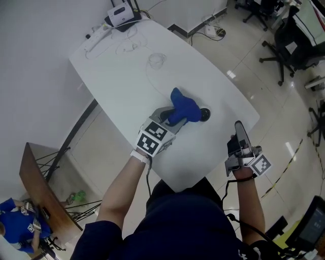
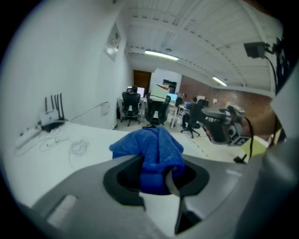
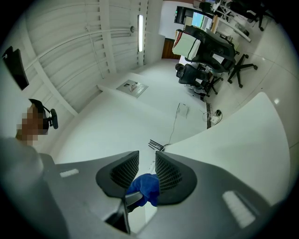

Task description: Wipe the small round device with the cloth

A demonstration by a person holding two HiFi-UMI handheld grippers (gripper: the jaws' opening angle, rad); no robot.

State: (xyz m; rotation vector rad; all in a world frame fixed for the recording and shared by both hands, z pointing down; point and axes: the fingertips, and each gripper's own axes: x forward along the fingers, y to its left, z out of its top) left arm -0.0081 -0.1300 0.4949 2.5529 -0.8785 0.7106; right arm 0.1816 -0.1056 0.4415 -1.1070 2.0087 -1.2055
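Clamping the blue cloth [image 1: 182,107], the left claw [image 1: 174,120] is holding it beside the round device [image 1: 204,114]; the right claw [image 1: 237,128] is hanging narrow and empty.

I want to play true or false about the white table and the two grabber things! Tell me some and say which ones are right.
1. The cloth is blue. True.
2. The left gripper has the cloth pinched in its fingers. True.
3. The right gripper is holding the small round device. False: its fingers are apart with nothing in them, and the device lies on the table next to the cloth.
4. The small round device is white. False: it is black.
5. A router with antennas sits at the far end of the table. True.
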